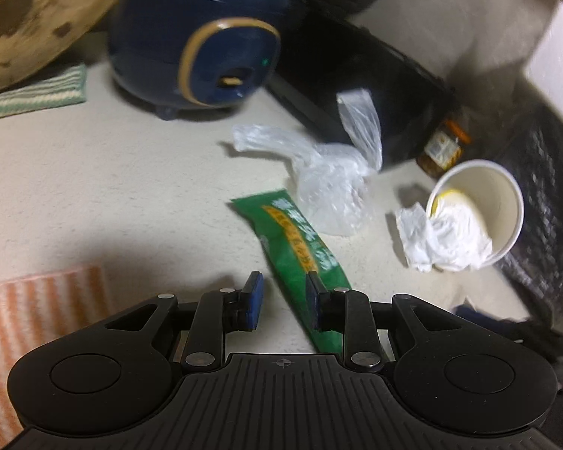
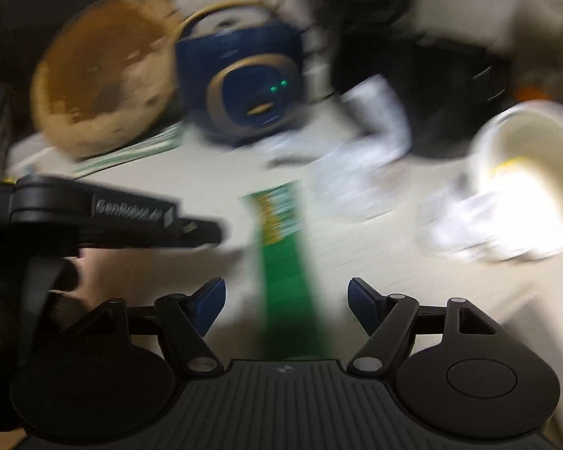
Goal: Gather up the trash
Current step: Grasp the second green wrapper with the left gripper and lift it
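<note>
A green snack wrapper (image 1: 300, 247) lies on the pale counter, its near end beside my left gripper's right finger. My left gripper (image 1: 283, 302) is open and empty, just left of the wrapper. A crumpled clear plastic bag (image 1: 330, 180) lies behind the wrapper. A paper cup (image 1: 480, 202) lies on its side at the right with a crumpled white tissue (image 1: 439, 240) spilling out. In the blurred right wrist view my right gripper (image 2: 286, 305) is wide open above the wrapper (image 2: 285, 262); the bag (image 2: 356, 172) and cup (image 2: 529, 172) show beyond.
A navy rice cooker (image 1: 202, 41) and a round wooden board (image 1: 30, 18) stand at the back. A black appliance (image 1: 360, 75), a small jar (image 1: 443, 150) and a black mesh basket (image 1: 544, 195) are at the right. Striped cloths lie at left (image 1: 41, 318).
</note>
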